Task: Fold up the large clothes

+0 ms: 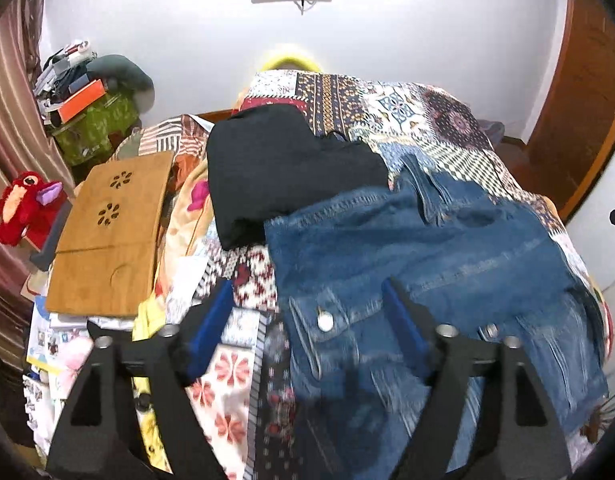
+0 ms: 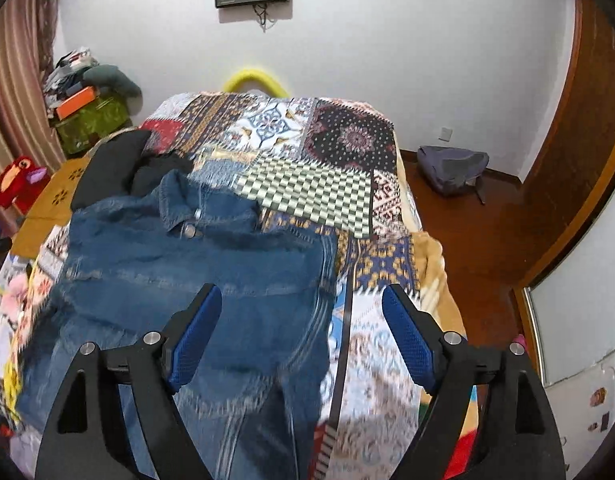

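Both the left gripper (image 1: 307, 320) and right gripper (image 2: 303, 336) hover with jaws wide apart and empty above the denim jacket (image 2: 195, 264), which lies beside a black garment (image 1: 283, 168) on the bed (image 2: 307, 192).

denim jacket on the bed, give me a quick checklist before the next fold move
1. Left claw open with nothing pinched: ok.
2. Right claw open with nothing pinched: ok.
3. Denim jacket lying on the patchwork bedspread, not hanging in the air: ok.
4. Jacket lying smooth and square: cannot tell, the near part is blurred.
5. Black garment clear of the jacket: not ok, the jacket's collar end lies against it.
6. Wooden board clear of the jacket: ok.
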Available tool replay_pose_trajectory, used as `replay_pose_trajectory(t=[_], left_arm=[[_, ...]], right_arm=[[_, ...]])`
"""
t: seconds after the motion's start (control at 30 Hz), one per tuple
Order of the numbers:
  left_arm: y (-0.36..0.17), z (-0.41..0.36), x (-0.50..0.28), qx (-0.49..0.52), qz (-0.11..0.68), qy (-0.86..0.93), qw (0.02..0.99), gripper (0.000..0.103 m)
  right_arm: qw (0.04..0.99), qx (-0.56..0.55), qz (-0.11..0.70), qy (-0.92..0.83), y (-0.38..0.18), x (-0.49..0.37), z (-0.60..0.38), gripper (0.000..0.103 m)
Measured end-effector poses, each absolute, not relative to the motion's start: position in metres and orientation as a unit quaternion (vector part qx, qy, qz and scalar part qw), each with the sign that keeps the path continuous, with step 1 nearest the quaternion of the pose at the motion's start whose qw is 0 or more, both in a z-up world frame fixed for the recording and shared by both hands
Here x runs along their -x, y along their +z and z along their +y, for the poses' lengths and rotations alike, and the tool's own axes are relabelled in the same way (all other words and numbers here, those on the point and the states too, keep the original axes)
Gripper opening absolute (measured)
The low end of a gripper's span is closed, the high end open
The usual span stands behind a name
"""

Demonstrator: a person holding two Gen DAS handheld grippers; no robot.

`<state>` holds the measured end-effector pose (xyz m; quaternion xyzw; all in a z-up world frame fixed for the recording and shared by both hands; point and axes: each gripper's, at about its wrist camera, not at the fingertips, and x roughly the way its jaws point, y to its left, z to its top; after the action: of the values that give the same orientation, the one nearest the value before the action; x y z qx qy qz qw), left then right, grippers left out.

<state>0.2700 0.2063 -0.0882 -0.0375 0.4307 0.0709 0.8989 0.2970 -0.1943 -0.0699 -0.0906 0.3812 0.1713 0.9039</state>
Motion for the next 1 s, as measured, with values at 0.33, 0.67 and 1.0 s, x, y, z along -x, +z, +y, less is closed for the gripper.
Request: replay_pose_trajectory(t=[0.33, 0.67, 1.0], left_arm=[[-0.151, 0.221, -0.219, 0.105, 0.516, 0.044, 0.849, 0.087], [-0.237, 0.212, -0.199, 0.214, 0.580, -0.015, 0.786, 0.078], [-0.233, 0.190, -0.210, 0.209, 0.561, -0.047, 0.799, 0.011]], right_arm=[[0.870, 0.078, 0.455, 0.173, -0.129, -0.265, -0.214, 0.080], [0.834, -0.029, 0.526, 0.164, -0.190, -0.260, -0.244, 0.080], [0.845, -0.031, 0.491, 0.209, -0.173, -0.255, -0.227, 0.008]])
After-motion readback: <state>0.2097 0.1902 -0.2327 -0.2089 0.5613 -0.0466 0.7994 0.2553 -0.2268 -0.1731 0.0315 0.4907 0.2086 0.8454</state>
